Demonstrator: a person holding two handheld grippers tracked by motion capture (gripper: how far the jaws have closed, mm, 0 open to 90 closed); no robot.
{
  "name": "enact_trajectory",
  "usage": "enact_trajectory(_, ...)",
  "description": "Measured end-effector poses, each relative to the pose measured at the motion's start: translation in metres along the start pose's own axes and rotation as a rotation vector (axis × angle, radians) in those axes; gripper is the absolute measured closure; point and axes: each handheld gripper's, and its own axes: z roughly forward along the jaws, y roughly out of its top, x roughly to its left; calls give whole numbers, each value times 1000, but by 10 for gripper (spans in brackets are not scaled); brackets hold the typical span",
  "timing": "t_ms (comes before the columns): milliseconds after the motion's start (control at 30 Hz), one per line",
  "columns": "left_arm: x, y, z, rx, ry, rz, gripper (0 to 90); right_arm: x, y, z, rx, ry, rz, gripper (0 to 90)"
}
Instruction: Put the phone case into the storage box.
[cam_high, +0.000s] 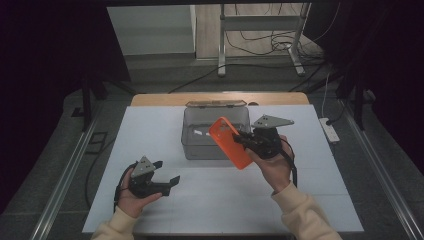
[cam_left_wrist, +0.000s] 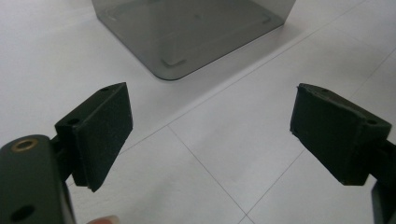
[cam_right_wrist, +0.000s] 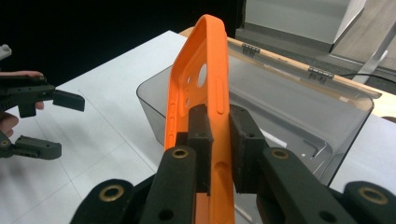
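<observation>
The white worktop (cam_high: 165, 135) spreads out under my hands, with a strip of wood showing along its far edge. Toward the back of it sits the smoky clear box (cam_high: 200, 137), its hinged lid standing open behind it; a corner of the same box shows ahead in my left gripper view.

Next comes the orange phone case (cam_high: 229, 142), which I hold up in the air just in front of the box, near its right side, tilted so one end rises up and away from me. In the right gripper view the case (cam_right_wrist: 205, 74) stands edge-on, its camera cutout and round holes facing left.

My right gripper (cam_high: 248, 140) has its fingers (cam_right_wrist: 201, 135) clamped on the lower part of the case's rim, one pad on each face.

My left gripper (cam_high: 167, 172) hovers low over the worktop, near the front left, well apart from the box and the case. Its fingers (cam_left_wrist: 105, 130) stand wide apart with only bare worktop between them.
</observation>
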Motion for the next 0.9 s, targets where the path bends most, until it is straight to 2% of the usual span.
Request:
enact_trajectory(600,-1,0,2,5,4,-5,135,-12,10,0,-25,-45,29,800)
enact_trajectory(900,-2,0,2,10,4,-8,133,-11,13,3,-26,-61,13,800)
